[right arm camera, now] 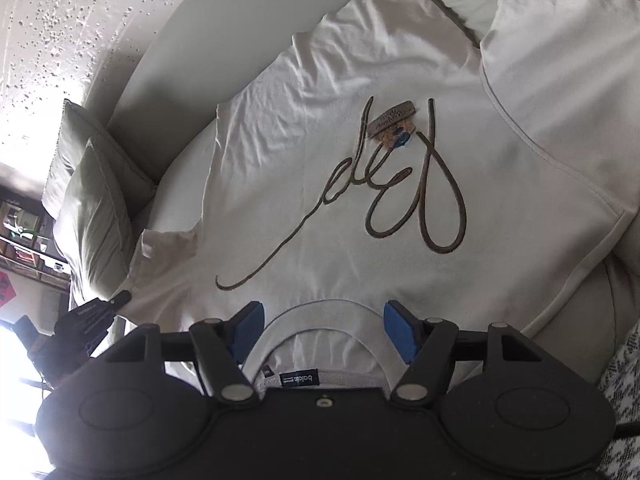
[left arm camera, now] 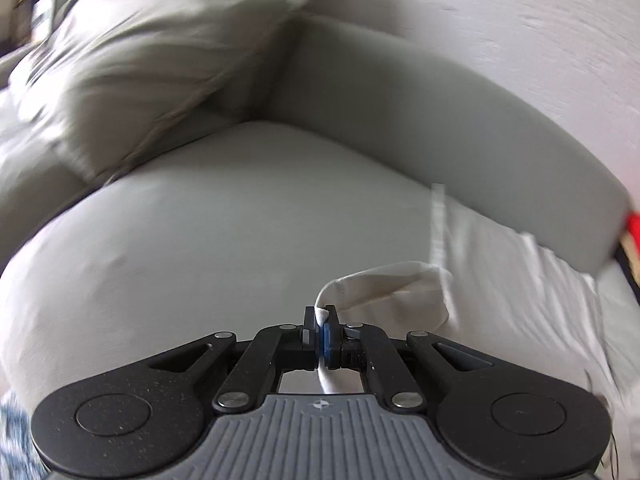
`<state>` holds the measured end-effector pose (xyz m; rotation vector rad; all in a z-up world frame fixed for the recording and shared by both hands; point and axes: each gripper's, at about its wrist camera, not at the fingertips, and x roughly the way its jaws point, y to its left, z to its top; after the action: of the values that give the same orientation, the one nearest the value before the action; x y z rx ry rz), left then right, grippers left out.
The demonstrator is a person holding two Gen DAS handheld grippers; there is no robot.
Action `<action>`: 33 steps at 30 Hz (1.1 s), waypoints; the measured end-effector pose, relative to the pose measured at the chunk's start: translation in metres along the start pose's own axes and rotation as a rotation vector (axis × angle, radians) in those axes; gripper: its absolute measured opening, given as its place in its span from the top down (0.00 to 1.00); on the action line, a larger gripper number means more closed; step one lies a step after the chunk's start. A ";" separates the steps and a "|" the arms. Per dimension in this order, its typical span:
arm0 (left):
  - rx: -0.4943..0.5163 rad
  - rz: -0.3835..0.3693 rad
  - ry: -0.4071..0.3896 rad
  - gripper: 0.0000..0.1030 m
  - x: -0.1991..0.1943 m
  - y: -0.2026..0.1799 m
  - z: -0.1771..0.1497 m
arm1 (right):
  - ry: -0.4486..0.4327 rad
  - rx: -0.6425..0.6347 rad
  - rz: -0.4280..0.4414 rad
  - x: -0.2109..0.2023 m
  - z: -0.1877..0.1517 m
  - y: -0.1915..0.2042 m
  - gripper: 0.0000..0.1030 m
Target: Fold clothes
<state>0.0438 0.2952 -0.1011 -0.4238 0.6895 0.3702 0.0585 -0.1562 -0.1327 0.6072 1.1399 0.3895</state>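
Pale grey bed sheet (left arm camera: pixel 224 216) fills most of both views, with a pillow (right arm camera: pixel 92 200) at the far side near a rough white wall (right arm camera: pixel 60 20). On the bed lies a white T-shirt (right arm camera: pixel 320 152), spread front up, with a brown script drawing (right arm camera: pixel 400 184) and a hang tag (right arm camera: pixel 394 120) on the chest.

My right claw (right arm camera: pixel 322 328) is open, its blue pads on either side of the collar (right arm camera: pixel 324 312), which is directly under it. From there the shirt's long axis runs straight away from me toward the hem.

My left claw (left arm camera: pixel 322 330) is closed on a pinch of white cloth, which looks like a sleeve or side edge of the shirt (left arm camera: pixel 500 264); the rest of it lies to the right of this claw.

I judge the left one is nearer to any side fold. The left view is blurred, so I cannot tell which part exactly I am holding. The far hem is cut off.
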 end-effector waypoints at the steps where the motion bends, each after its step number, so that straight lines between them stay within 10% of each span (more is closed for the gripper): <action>1: -0.018 0.019 0.014 0.98 0.006 0.005 0.000 | 0.000 -0.006 -0.004 0.001 0.000 0.002 0.36; 12: -0.012 0.176 0.092 0.73 0.000 0.003 -0.007 | -0.083 -0.028 -0.010 -0.038 0.011 -0.008 0.28; 17: 0.083 0.048 0.106 0.69 -0.047 -0.035 -0.029 | -0.165 -0.029 -0.097 -0.066 0.020 -0.028 0.27; 19: 0.113 -0.043 0.144 0.67 -0.055 -0.060 -0.042 | -0.173 -0.038 -0.131 -0.070 0.022 -0.035 0.43; 21: 0.144 -0.115 0.186 0.64 -0.057 -0.086 -0.056 | -0.149 -0.094 -0.158 -0.065 0.021 -0.032 0.83; 33: 0.467 -0.120 0.308 0.63 -0.056 -0.167 -0.133 | 0.028 -0.327 -0.272 -0.024 -0.008 -0.012 0.87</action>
<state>0.0103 0.0769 -0.1139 -0.0742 1.0161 0.0214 0.0416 -0.1772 -0.1258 0.1573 1.1377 0.3406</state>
